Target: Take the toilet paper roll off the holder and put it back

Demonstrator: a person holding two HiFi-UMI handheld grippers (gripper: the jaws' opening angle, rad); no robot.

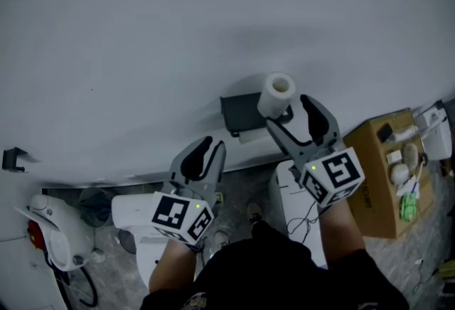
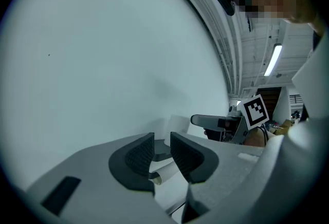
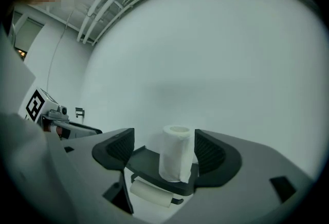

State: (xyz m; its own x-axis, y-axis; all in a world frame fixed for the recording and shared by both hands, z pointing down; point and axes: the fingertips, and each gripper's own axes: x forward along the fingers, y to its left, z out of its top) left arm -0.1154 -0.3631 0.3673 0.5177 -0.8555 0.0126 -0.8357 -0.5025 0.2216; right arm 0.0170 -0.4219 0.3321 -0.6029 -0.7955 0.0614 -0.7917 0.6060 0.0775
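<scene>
Grey plastic with dark ribbed pads, left tool (image 2: pixel 161 143): pads a narrow gap apart, nothing between them; held short of the holder (image 3: pixel 146 162), off to its left.

Same make, right tool (image 3: pixel 164 145): spread wide, pinching nothing. Pads flank the holder's shelf on either side of the standing roll, right pad just beside the paper, left pad well clear.

White toilet paper roll (image 3: pixel 177 159): upright on top of the holder's shelf, toward its right end, core opening upward. No pad seen pressing on it.

White second roll (image 3: pixel 150 192): hung on the bar under the holder's shelf.

Dark holder: fixed to pale wall (image 3: pixel 216 48), shelf level.

Handling note, by judgement: step in hand taken as the grasp on the upright roll.
- Centre both pads on the roll before closing, so neither side shoves it along the shelf.
- Take it at mid-height, above the shelf edge.
- Close gently: soft paper, hollow core, easily crushed.
- Lift straight up off the holder and keep it upright.
- Keep left tool clear of the hanging roll.
</scene>
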